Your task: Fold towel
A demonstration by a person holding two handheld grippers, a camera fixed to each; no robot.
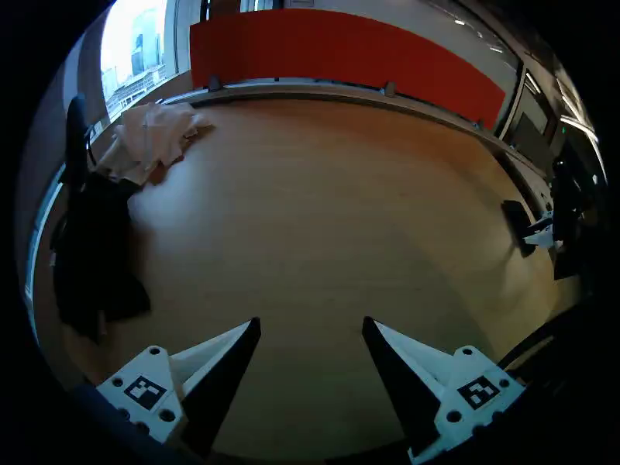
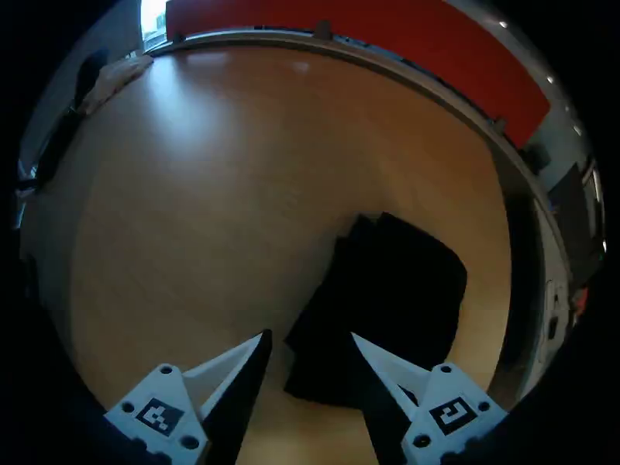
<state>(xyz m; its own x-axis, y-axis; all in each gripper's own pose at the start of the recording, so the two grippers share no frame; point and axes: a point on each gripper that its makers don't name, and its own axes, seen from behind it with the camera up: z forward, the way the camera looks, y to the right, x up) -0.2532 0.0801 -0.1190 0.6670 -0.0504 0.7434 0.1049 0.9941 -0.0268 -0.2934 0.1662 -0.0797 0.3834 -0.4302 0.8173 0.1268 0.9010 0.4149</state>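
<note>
1. The black towel [image 2: 395, 294] lies flat on the wooden table [image 2: 194, 194], just ahead of the right gripper [image 2: 308, 345], its length slanting away rightward.
2. The right gripper's fingers are spread and empty.
3. The left gripper [image 1: 310, 329], also spread and empty, faces bare wood, so the right looks nearer.

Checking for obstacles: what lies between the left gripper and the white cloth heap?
Only bare wooden tabletop separates the left gripper from the white cloth heap in the left gripper view; a dark garment lies aside.
</note>
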